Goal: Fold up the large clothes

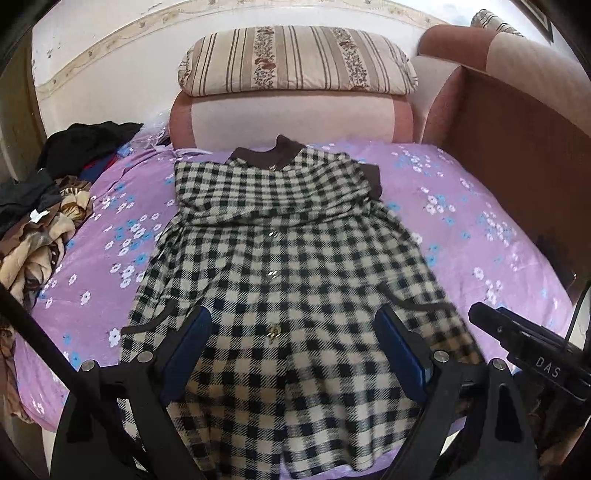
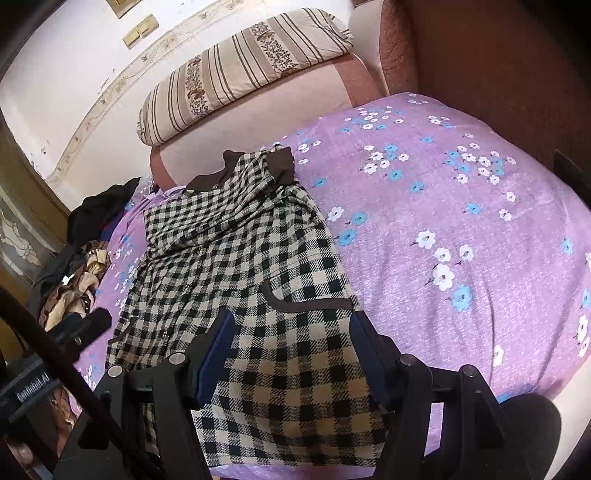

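Lying flat on purple floral bedsheet (image 1: 480, 206), checked coat (image 1: 280, 266), clothes pile (image 1: 40, 229) beside

A bed takes up most of the room, covered by a purple sheet (image 1: 480, 206) printed with white and blue flowers. At its head stands a padded headboard (image 1: 288, 118) in pale pink with darker rose bands, and a striped, floral-panelled pillow (image 1: 295, 61) rests on top of it. Behind is a white wall (image 1: 110, 55) with a patterned border strip running across. A brown upholstered side panel (image 1: 517, 155) flanks the bed on the right. In the right wrist view, two small beige plates (image 2: 142, 29), possibly light switches, sit on the wall.
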The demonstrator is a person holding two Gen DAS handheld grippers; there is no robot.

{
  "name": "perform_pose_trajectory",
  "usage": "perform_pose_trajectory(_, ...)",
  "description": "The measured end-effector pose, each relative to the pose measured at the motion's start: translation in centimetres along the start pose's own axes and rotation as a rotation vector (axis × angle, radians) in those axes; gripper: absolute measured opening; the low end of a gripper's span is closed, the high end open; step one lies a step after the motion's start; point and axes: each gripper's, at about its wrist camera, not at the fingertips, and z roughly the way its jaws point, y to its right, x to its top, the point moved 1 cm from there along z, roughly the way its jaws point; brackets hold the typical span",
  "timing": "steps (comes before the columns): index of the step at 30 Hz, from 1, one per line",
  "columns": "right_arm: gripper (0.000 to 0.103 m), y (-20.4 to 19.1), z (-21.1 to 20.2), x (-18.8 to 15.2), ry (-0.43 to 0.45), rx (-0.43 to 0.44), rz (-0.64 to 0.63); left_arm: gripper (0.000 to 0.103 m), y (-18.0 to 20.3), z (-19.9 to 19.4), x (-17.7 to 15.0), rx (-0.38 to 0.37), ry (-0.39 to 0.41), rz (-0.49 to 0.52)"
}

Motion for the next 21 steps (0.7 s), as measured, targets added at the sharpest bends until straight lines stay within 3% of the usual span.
perform_pose_trajectory(6,0.069,-2.9,1.7,-1.0,-0.040,-0.019,-0.080,0.089,-3.9,-0.2,-1.3,-0.003,-0.024,-0.079)
perform_pose_trajectory(12,0.069,-5.8,3.3,-1.1,-0.045,-0.053,-0.159,0.089,-9.7,-1.3,-3.3,0.094,-0.034,-0.166)
perform_pose_trajectory(17,0.069,-8.1,5.6,-0.1,-0.043,-0.064,-0.229,0.089,-13.3,0.0,-5.7,0.155,-0.101,-0.231)
perform_pose_trajectory(21,0.069,-9.9,8.4,-0.7,-0.094,-0.039,-0.276,0.089,-14.5,2.4,-7.9,0.176,-0.179,-0.257)
